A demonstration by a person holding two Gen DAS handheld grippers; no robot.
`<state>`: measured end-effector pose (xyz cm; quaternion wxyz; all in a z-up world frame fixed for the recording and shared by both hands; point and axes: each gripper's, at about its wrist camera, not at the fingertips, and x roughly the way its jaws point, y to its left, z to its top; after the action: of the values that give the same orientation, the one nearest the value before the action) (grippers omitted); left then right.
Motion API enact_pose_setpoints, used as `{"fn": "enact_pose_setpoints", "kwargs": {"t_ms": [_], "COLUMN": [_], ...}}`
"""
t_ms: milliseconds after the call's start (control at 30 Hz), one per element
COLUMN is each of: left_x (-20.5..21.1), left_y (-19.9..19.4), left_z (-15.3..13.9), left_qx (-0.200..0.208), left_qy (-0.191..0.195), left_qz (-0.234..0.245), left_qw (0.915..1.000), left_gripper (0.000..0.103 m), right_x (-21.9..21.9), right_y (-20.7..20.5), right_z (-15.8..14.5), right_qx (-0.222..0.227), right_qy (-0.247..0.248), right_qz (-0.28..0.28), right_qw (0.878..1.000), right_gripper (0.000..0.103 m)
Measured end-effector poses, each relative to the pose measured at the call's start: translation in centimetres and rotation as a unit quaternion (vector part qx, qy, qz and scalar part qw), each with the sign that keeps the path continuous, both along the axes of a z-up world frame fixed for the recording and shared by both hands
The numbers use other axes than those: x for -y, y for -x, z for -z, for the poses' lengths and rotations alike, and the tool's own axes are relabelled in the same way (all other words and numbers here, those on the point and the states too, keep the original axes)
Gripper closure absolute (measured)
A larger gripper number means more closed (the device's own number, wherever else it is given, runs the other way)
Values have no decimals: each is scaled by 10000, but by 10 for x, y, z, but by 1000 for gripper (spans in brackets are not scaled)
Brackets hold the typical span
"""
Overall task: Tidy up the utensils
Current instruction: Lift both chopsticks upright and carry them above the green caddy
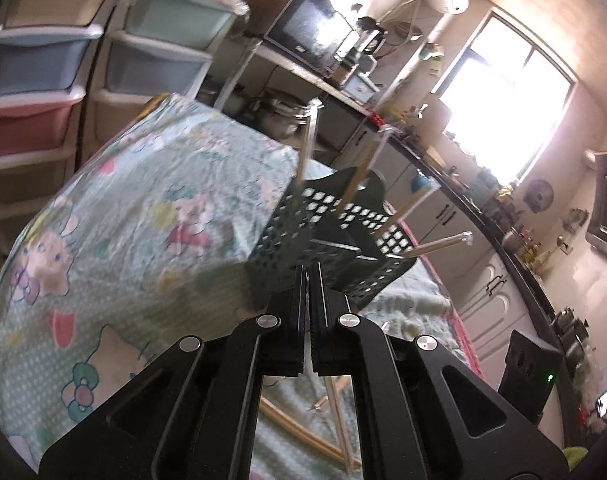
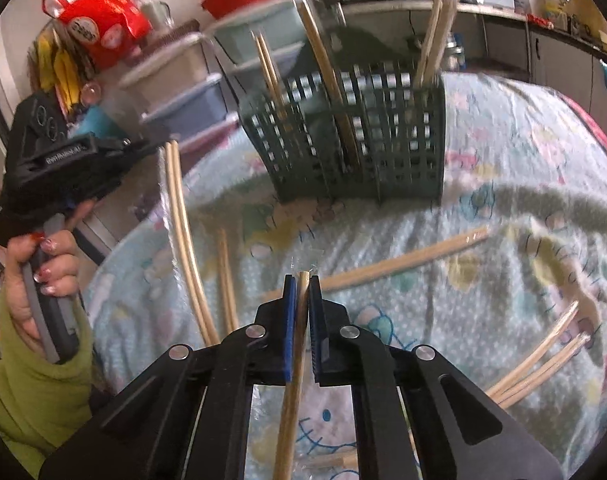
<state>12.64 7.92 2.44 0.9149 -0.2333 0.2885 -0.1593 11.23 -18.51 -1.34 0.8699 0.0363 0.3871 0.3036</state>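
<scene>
Held: one wrapped chopstick pair [image 2: 299, 340], clamped between the blue pads of the right gripper [image 2: 302, 280], running lengthwise along the fingers with its tip just past them. Likely light, stiff and thin; clear wrapper probably slick, so liable to slide or swing if gripped near one end. Better taken nearer the middle, pads across the pair, not along it.

Left gripper [image 1: 308, 276] fully shut on nothing, aimed at the basket [image 1: 331, 240]; seen from the right wrist, carried off to the left by a hand [image 2: 43, 276] in a green sleeve.

Basket standing upright on the cloth [image 2: 503, 160], green, slotted walls, divided into compartments; several pairs already upright or leaning in it, tops fanning outward. Open top partly crowded by those sticks, so entry best made steeply, tip first, into a free compartment; which ones are free cannot be told.

More pairs loose on the cloth: two [image 2: 183, 240] left of the gripper, one [image 2: 403, 260] slanting ahead of it, a few [image 2: 543, 352] at the right. Cloth soft and rumpled, apt to snag a dragged tip.

Room: drawers [image 1: 35, 80] beyond the far edge of the bed, counter [image 1: 483, 208] along one side. Space above the basket open.
</scene>
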Motion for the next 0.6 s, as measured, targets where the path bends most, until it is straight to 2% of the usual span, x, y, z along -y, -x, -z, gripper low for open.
{"fn": "enact_pose_setpoints", "kwargs": {"t_ms": [600], "left_x": [40], "left_y": [-4], "left_z": [-50], "left_qx": [553], "left_qy": [-272], "left_qz": [503], "left_qw": [9968], "left_gripper": [103], "right_x": [37], "right_y": [4], "right_z": [-71], "right_qx": [998], "right_qy": [-667], "right_qz": [491], "right_qw": [9916], "right_gripper": [97]}}
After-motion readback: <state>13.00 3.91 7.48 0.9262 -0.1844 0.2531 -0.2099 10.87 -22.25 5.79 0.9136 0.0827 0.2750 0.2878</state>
